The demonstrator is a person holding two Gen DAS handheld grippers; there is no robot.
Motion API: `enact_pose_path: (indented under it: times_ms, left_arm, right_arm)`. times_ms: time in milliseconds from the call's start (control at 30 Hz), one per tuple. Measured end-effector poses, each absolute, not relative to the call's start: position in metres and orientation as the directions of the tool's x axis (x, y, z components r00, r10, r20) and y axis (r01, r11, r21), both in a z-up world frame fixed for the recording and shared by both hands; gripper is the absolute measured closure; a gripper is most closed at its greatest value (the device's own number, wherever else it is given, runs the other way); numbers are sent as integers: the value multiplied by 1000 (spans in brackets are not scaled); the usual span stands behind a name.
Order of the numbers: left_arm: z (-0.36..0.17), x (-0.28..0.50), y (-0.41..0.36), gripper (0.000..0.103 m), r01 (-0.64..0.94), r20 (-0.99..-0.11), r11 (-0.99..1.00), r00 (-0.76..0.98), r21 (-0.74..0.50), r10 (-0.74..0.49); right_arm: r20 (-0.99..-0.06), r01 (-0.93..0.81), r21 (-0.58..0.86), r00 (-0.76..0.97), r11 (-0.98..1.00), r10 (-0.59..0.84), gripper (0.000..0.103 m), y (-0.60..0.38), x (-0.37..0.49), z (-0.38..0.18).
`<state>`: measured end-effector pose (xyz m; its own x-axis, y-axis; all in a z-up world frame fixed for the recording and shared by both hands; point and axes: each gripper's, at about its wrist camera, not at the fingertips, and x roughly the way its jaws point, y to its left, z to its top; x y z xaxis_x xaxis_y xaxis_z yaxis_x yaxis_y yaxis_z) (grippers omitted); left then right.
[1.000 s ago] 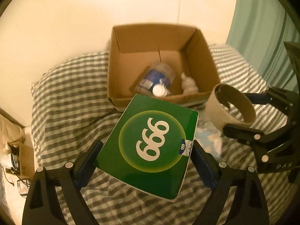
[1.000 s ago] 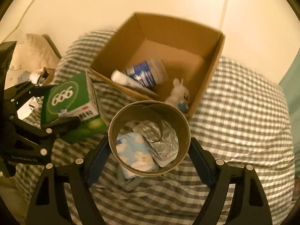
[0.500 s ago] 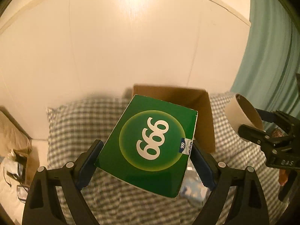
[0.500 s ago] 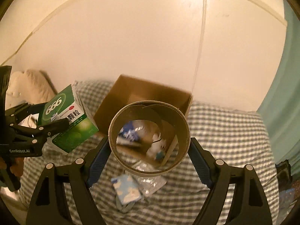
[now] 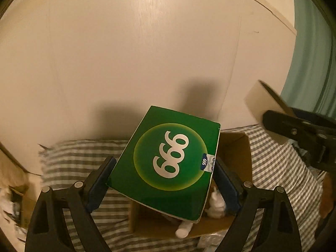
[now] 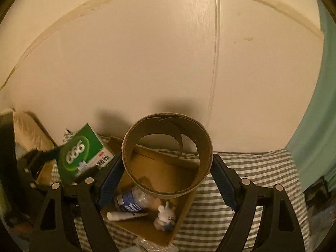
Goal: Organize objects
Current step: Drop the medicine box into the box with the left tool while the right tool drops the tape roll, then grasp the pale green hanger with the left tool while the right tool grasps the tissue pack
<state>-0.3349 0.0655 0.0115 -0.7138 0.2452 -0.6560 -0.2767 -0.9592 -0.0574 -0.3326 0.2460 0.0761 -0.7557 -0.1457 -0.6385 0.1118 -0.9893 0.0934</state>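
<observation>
My left gripper (image 5: 163,180) is shut on a green box marked 999 (image 5: 168,159) and holds it above the open cardboard box (image 5: 235,151). My right gripper (image 6: 167,175) is shut on a brown cardboard ring (image 6: 168,155), held above the same cardboard box (image 6: 159,168). The green box also shows at the left of the right wrist view (image 6: 84,153). The ring shows at the right of the left wrist view (image 5: 266,103). Inside the cardboard box lie a plastic bottle (image 6: 134,201), a white tube (image 6: 124,215) and a small white figurine (image 6: 166,217).
The cardboard box rests on a grey-and-white checked bed cover (image 6: 252,178) against a cream wall (image 6: 147,63). A green curtain (image 6: 317,115) hangs at the right. A pillow (image 6: 27,130) and clutter lie at the left. Plastic packets (image 6: 147,244) lie in front of the box.
Both grippers have moved forward and over the cardboard box, still holding their objects. The box's inside now shows beneath them; the packets on the bed have slipped to the bottom edge.
</observation>
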Motion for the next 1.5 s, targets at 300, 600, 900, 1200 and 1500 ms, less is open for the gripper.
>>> enact_pose_path:
  times_ms: [300,600,900,1200,1500]
  left_arm:
    - [-45,-335,59,11,-337,-688,-939,-667,-64,286]
    - [-19,-324,39,0,-309,-630,-946,-717,-97,299]
    - [-3,-296,23,0,-322,-666,-946,-698,-36,263]
    - [-8,-242,-8,0,-314,-701,-949,-682,27,206]
    - [-65,-225,-28,0,-222,-791,-975,-599,11,127]
  right_arm:
    - [-721,105,109,-676,-989,-151,21,233,-353,21]
    - [-724,105,128,-670,-986,-165,10,239,-354,27]
    - [-677,124,89,-720,-988,-151,10,242,-323,54]
    - [-673,210,67,-713,-975,-199,10,237,-265,55]
    - [-782,323,-19,-594,-946,-187,10,204,-228,-28]
